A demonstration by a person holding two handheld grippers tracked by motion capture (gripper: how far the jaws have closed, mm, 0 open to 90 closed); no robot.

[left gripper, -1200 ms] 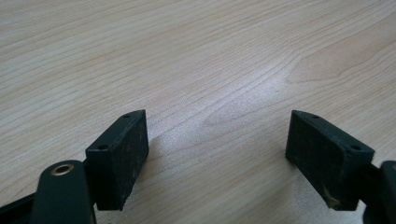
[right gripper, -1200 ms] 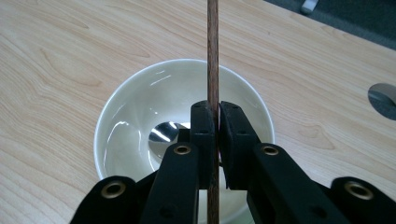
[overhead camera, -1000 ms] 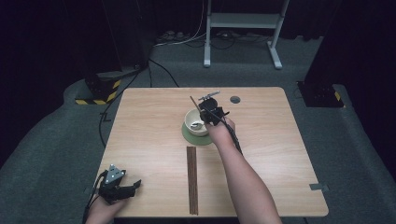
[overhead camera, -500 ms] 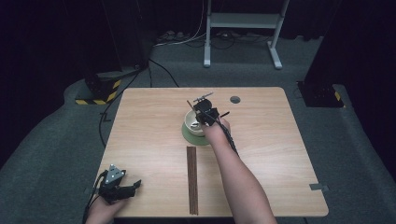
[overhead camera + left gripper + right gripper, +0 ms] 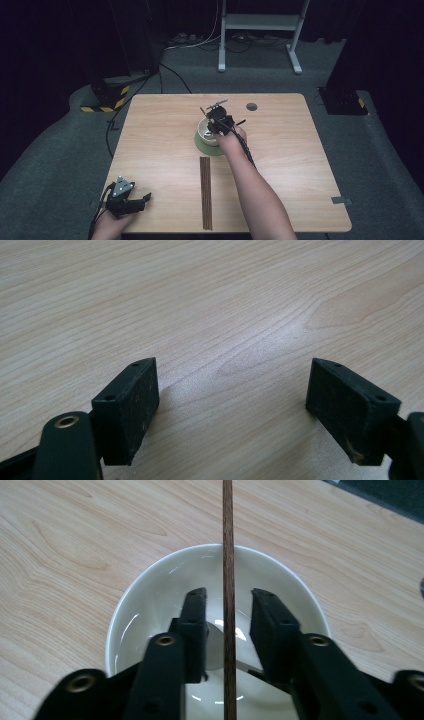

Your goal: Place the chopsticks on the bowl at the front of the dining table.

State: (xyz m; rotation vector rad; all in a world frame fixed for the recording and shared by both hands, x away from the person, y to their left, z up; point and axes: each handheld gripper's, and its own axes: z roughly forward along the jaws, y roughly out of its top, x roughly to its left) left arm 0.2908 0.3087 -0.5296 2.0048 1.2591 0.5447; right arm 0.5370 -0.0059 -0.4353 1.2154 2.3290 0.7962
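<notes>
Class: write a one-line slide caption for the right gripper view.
Right tool, jaws just opening, around a brown chopstick over a white bowl.

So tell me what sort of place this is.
Likely a recording studio or lab: a lone wooden table on grey carpet, black drapes around it, cables and a metal stand behind.

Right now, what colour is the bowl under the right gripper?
The bowl is white, glossy inside; the right gripper view shows it best.
</notes>
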